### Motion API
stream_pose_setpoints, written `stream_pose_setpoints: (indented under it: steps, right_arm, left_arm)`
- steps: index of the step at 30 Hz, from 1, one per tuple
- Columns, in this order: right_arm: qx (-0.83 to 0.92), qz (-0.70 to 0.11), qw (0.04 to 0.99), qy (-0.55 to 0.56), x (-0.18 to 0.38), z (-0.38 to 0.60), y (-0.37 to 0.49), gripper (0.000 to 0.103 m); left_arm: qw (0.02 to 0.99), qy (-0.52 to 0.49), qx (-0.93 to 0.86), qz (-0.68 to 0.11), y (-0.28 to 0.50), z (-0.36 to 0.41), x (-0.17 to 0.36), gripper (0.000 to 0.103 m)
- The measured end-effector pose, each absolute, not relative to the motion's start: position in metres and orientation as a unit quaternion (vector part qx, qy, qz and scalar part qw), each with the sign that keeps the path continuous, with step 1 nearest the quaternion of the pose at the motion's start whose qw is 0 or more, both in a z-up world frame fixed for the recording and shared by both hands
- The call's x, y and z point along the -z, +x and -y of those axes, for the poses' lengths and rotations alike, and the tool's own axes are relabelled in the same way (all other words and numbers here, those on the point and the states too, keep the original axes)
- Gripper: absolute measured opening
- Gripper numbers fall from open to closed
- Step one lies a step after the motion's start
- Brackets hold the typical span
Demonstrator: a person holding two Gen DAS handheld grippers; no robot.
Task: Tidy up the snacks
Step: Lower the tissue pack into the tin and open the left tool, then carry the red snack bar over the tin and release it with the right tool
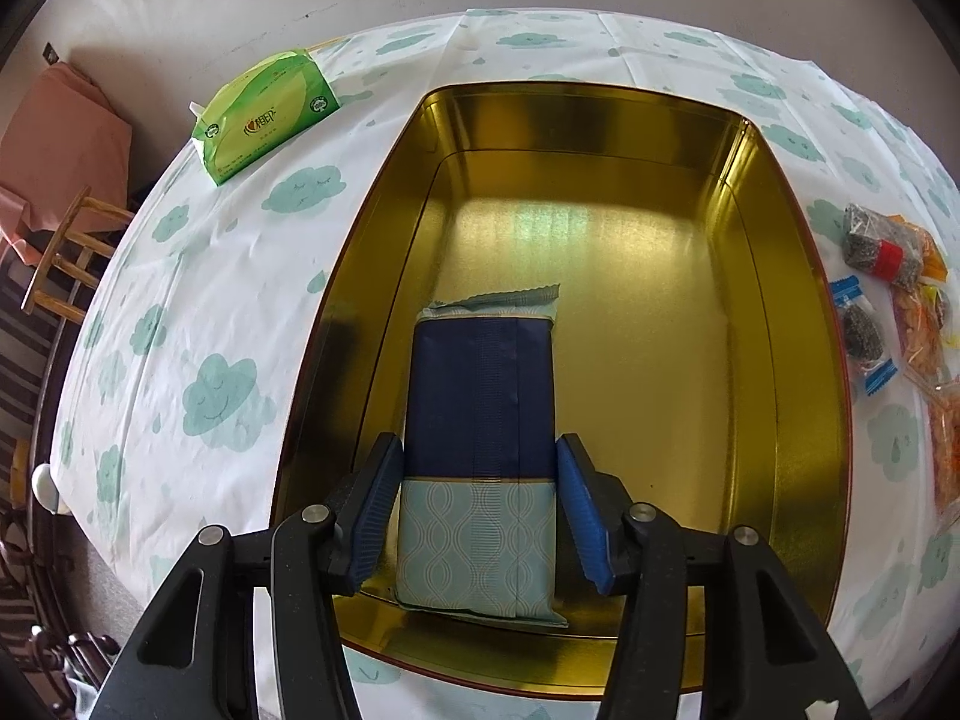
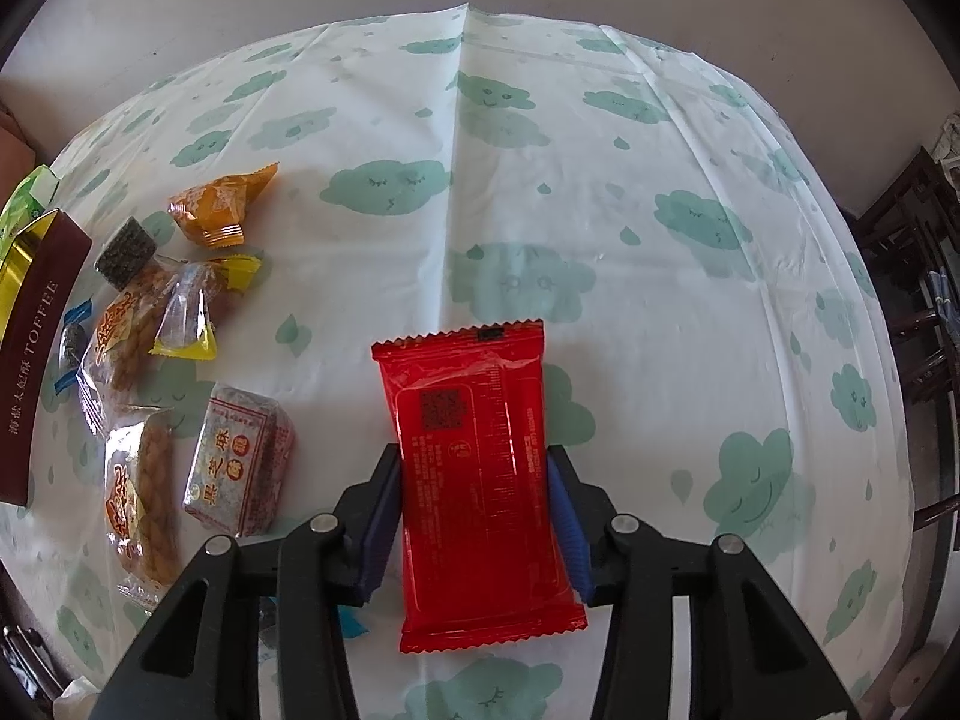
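Left gripper over gold tin, fingers apart, small gaps either side of blue-and-teal packet lying on tin floor. Right gripper clamped on red packet above cloud-print tablecloth. Loose snacks beside tin.

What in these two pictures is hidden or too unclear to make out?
- Left wrist view: the blue and pale-green packet's front side faces down in the gold tin.
- Left wrist view: the loose snacks run off the right edge.
- Right wrist view: the red foil packet's small print is unreadable.
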State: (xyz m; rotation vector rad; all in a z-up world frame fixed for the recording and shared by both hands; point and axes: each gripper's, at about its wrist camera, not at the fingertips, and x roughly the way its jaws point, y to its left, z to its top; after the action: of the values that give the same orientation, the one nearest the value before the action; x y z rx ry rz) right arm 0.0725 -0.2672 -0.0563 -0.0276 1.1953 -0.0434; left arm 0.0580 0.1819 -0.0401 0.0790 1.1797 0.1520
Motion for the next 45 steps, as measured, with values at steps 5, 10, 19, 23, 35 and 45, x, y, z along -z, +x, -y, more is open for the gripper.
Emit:
stream_pose_setpoints:
  steps: [5, 10, 19, 23, 35, 45]
  right_arm:
    - [0.036, -0.556, 0.830, -0.011, 0.055, 0.265, 0.071, 0.046]
    - [0.063, -0.538, 0.841, -0.024, 0.048, 0.262, 0.068, 0.046]
    - [0.038, -0.494, 0.868, 0.023, 0.003, 0.247, 0.060, 0.046]
    - [-0.018, -0.479, 0.876, 0.051, -0.017, 0.213, 0.060, 0.046]
    - [-0.196, -0.489, 0.849, 0.040, -0.028, 0.021, 0.070, 0.046]
    - [-0.242, -0.512, 0.824, 0.015, -0.002, -0.087, 0.066, 0.046]
  left_arm:
    - [0.835, 0.028, -0.065, -0.545, 0.055, -0.180, 0.030, 0.056]
    - [0.846, 0.016, -0.053, -0.531, 0.048, -0.178, 0.019, 0.061]
    - [0.868, -0.040, -0.032, -0.494, 0.039, -0.186, -0.001, 0.074]
    - [0.878, -0.054, -0.038, -0.474, 0.031, -0.193, -0.010, 0.076]
    - [0.891, -0.090, -0.112, -0.430, 0.005, -0.252, -0.031, 0.084]
    - [0.876, -0.116, -0.167, -0.438, -0.020, -0.308, -0.021, 0.084]
